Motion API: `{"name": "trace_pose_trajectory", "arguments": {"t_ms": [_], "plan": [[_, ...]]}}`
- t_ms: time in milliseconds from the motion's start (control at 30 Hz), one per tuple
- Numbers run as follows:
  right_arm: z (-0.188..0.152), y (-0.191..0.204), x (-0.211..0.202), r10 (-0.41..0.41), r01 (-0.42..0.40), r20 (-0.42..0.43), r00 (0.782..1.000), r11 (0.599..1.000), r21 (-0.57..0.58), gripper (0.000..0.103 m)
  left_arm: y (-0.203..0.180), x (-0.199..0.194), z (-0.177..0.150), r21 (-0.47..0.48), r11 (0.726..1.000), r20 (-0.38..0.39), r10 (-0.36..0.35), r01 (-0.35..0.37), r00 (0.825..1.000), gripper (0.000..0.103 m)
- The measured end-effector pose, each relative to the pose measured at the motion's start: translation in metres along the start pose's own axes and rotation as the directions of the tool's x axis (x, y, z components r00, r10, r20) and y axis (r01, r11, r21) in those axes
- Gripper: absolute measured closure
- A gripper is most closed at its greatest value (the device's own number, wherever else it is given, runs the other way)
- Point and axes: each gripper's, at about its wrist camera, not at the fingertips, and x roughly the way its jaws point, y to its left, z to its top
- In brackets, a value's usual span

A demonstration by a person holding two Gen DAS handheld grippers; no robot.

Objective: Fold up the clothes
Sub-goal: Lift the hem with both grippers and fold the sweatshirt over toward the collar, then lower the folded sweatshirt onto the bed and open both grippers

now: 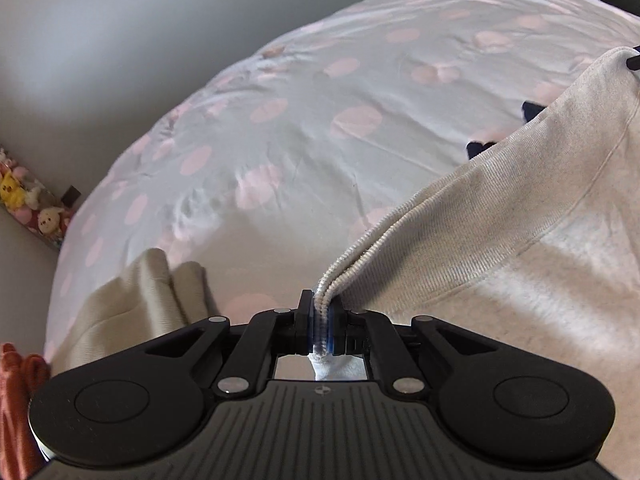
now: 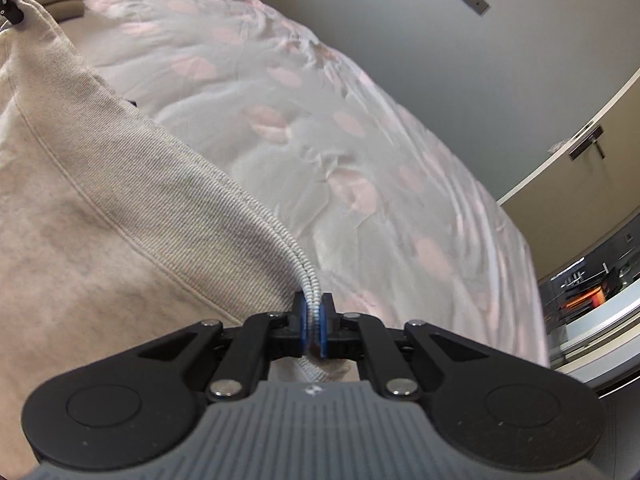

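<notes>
A beige knit sweatshirt (image 1: 540, 200) with a ribbed hem hangs stretched between both grippers above the bed. My left gripper (image 1: 322, 306) is shut on one corner of the ribbed hem, the doubled edge pinched between its blue pads. In the right wrist view the same sweatshirt (image 2: 100, 200) fills the left side, and my right gripper (image 2: 314, 304) is shut on the other corner of the hem. The far tip of the right gripper shows at the right edge of the left wrist view, and the left one at the top left of the right wrist view.
The bed (image 1: 300, 120) carries a pale cover with pink dots. A folded beige garment (image 1: 132, 304) lies near its left edge, with an orange cloth (image 1: 16, 392) beside it. Plush toys (image 1: 24, 204) sit by the wall. A door (image 2: 580, 152) and shelving (image 2: 588, 292) stand to the right.
</notes>
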Motion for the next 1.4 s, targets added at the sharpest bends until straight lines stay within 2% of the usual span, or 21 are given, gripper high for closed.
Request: {"name": "trace_pose_trajectory", "arguments": {"t_ms": [200, 367, 467, 567, 600, 633, 700, 800, 867, 1000, 1067, 1167, 1200, 1333, 1400], "plan": [[-0.016, 0.010, 0.039, 0.050, -0.049, -0.043, 0.998, 0.998, 0.031, 0.096, -0.010, 0.041, -0.014, -0.012, 1.000, -0.040, -0.029, 0.029, 0.999, 0.098], [-0.016, 0.014, 0.049, 0.055, -0.052, -0.052, 0.997, 0.996, 0.068, 0.094, -0.020, 0.036, -0.013, 0.027, 0.999, -0.047, 0.019, -0.018, 0.999, 0.096], [-0.010, 0.008, 0.041, 0.054, -0.046, -0.064, 0.996, 0.992, 0.118, 0.089, -0.017, 0.021, -0.011, 0.010, 0.999, -0.052, 0.036, -0.035, 0.998, 0.086], [-0.010, -0.002, 0.015, 0.037, -0.030, -0.039, 0.999, 0.984, 0.176, 0.074, -0.007, -0.010, -0.013, -0.044, 0.998, -0.037, 0.051, -0.052, 0.998, 0.073], [-0.012, -0.004, 0.004, 0.027, -0.021, -0.032, 0.999, 0.980, 0.196, 0.067, -0.005, -0.022, -0.015, -0.066, 0.996, -0.026, 0.056, -0.058, 0.998, 0.065], [-0.014, -0.007, -0.007, 0.018, -0.012, -0.025, 1.000, 0.975, 0.220, 0.065, -0.004, -0.034, -0.019, -0.088, 0.994, -0.017, 0.058, -0.059, 0.998, 0.059], [-0.023, -0.010, -0.029, 0.027, -0.022, -0.012, 1.000, 0.958, 0.286, 0.065, -0.004, -0.056, -0.028, -0.127, 0.991, -0.002, 0.048, -0.048, 0.999, 0.058], [-0.044, -0.008, -0.064, 0.061, -0.060, 0.009, 0.998, 0.914, 0.402, 0.065, -0.013, -0.086, -0.048, -0.195, 0.981, 0.012, 0.015, -0.012, 1.000, 0.059], [-0.064, -0.001, -0.083, 0.086, -0.086, 0.023, 0.996, 0.867, 0.490, 0.065, -0.020, -0.103, -0.065, -0.260, 0.965, 0.027, -0.007, 0.014, 1.000, 0.059], [-0.107, 0.018, -0.118, 0.133, -0.137, 0.056, 0.990, 0.740, 0.659, 0.066, -0.039, -0.128, -0.102, -0.402, 0.911, 0.074, -0.066, 0.090, 0.995, 0.060], [-0.126, 0.028, -0.128, 0.153, -0.159, 0.074, 0.985, 0.672, 0.724, 0.066, -0.048, -0.134, -0.119, -0.452, 0.885, 0.090, -0.077, 0.109, 0.993, 0.067], [-0.147, 0.047, -0.130, 0.169, -0.165, 0.076, 0.983, 0.604, 0.780, 0.066, -0.050, -0.132, -0.138, -0.541, 0.832, 0.077, -0.091, 0.118, 0.993, 0.070], [-0.152, 0.052, -0.127, 0.176, -0.162, 0.070, 0.982, 0.588, 0.793, 0.066, -0.050, -0.129, -0.143, -0.563, 0.817, 0.073, -0.100, 0.124, 0.992, 0.070], [-0.167, 0.061, -0.116, 0.190, -0.138, 0.038, 0.981, 0.549, 0.824, 0.067, -0.053, -0.111, -0.157, -0.560, 0.827, -0.012, -0.072, 0.053, 0.997, 0.073], [-0.171, 0.062, -0.113, 0.196, -0.133, 0.030, 0.980, 0.537, 0.833, 0.068, -0.055, -0.099, -0.168, -0.584, 0.810, -0.053, -0.094, 0.045, 0.994, 0.074]]}}
